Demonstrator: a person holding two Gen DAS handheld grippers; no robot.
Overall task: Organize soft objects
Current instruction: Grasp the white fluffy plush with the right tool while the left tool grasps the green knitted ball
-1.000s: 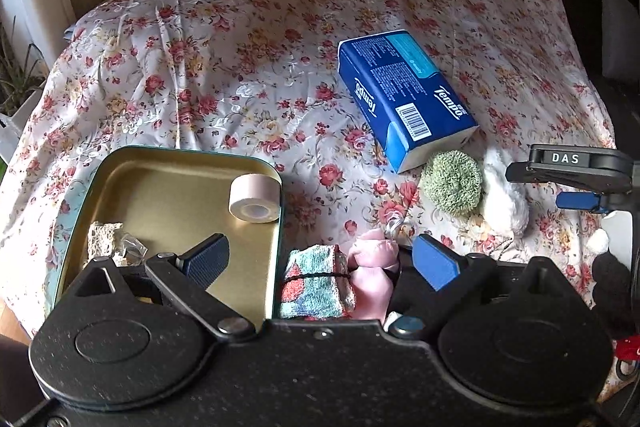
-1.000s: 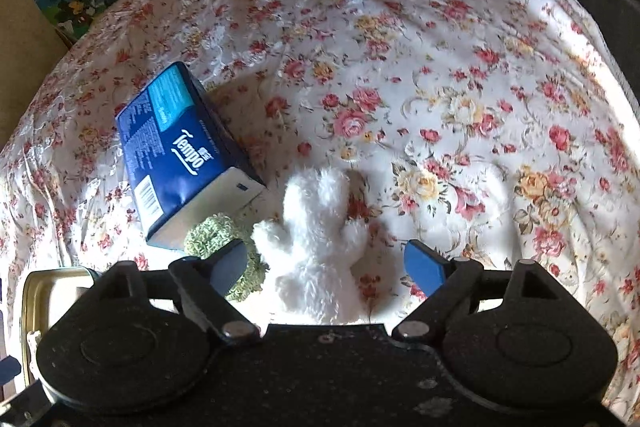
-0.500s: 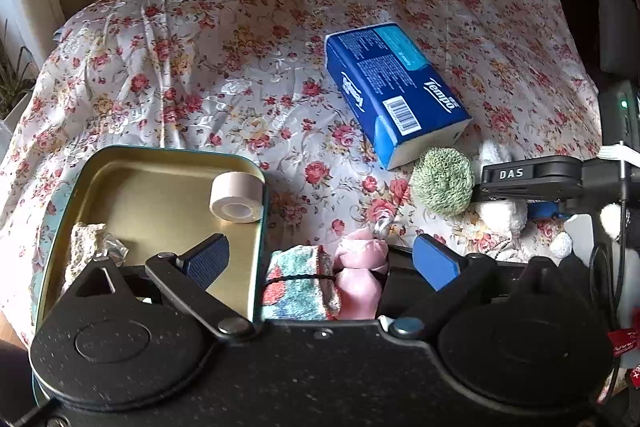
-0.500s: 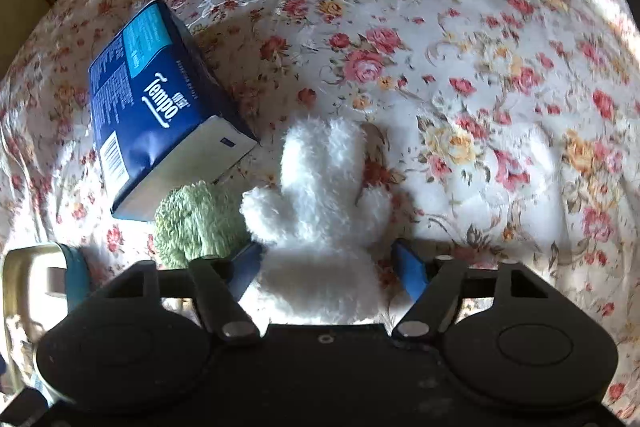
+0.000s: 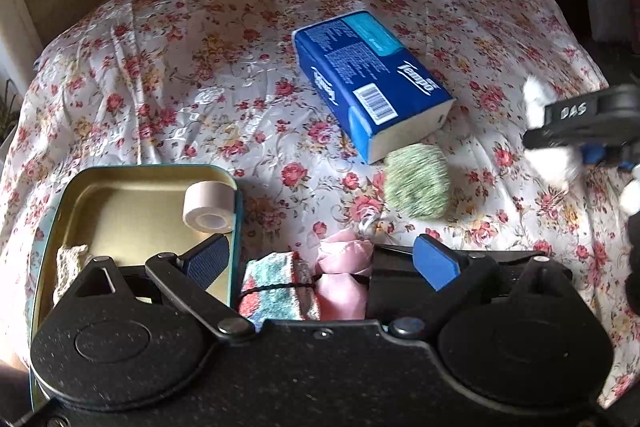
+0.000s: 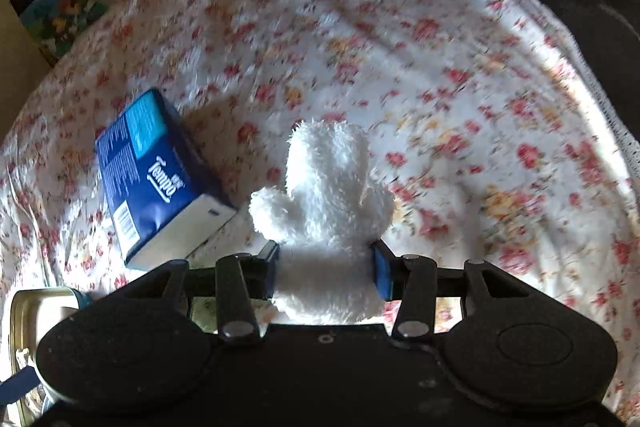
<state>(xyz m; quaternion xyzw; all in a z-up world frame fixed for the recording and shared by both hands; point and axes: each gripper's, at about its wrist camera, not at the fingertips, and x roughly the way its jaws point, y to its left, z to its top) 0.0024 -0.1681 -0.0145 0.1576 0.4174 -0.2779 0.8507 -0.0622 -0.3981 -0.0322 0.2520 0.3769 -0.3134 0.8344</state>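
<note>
The right gripper (image 6: 325, 267) is closing on the white plush toy (image 6: 324, 203), blue pads pressed into its sides. The toy is fluffy and bright white, a small figure with two stubby arms spread out and a rounded top pointing away from the camera. In the left view it shows only as a blurred white patch (image 5: 550, 131) at the far right, in the other gripper.

The left gripper (image 5: 328, 263) stands wide open with nothing gripped. Just under it lie a rolled towel (image 5: 276, 287) in red, teal and white, bound by a dark band, and touching it a pink pouch (image 5: 344, 275). Left of these sits an open tin (image 5: 120, 203) with a gold inside and a teal rim; a tape roll (image 5: 208, 207) stands at its right wall and a scrap of lace (image 5: 70, 267) lies near its left wall.

Farther out a green fuzzy ball (image 5: 416, 183) rests against the white end of a blue tissue pack (image 5: 372, 83), which lies askew on the floral cloth (image 5: 200, 67).

Beyond the pack the cloth is bare and creased up to its far edge. At the left it drops off toward a wall; at the right it ends against dark furniture.
</note>
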